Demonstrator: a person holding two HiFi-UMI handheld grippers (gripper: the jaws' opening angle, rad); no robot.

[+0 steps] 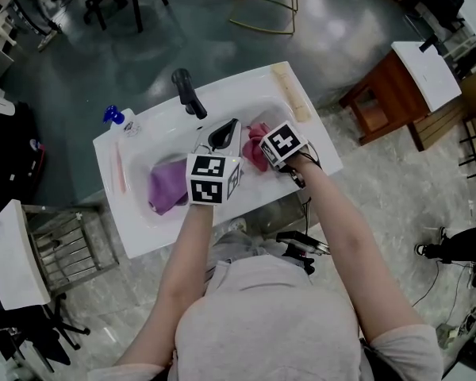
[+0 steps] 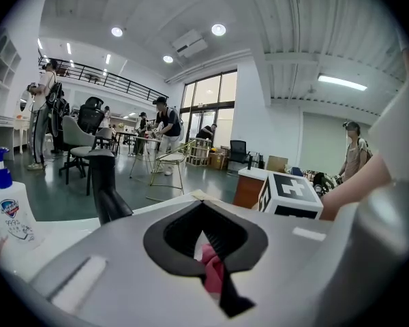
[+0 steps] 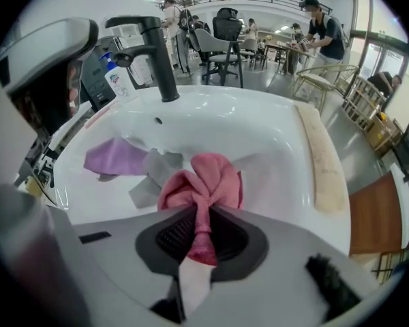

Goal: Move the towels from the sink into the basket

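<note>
The pink towel (image 3: 204, 182) is pinched in the right gripper (image 3: 201, 230). Its jaws are closed on a twisted neck of the cloth at the lower centre of the right gripper view, and the rest bunches out just past the tips, over the white sink (image 3: 273, 135). Whether the bunch rests on the basin floor cannot be told.

In the head view this towel sits at the right of the basin, just beside the left gripper (image 2: 206, 240). The left gripper's jaws are pressed nearly together. A sliver of pink shows in the slit between them, low in the left gripper view, but whether they touch that cloth cannot be told.

Left of the pink towel in the right gripper view lies a grey cloth (image 3: 153, 176). Further left, a purple towel (image 3: 116, 157) lies flat in the basin. A beige strip (image 3: 320, 162) runs along the sink's right rim.

Beyond the basin, the black faucet (image 3: 157, 53) rises at the upper left of centre. A soap bottle (image 3: 119, 77) with a blue pump stands to its left.

Farther off, at the upper right of the head view, a wooden cabinet (image 1: 385, 94) stands on the floor, well apart from the sink. People and chairs fill the distant hall.
</note>
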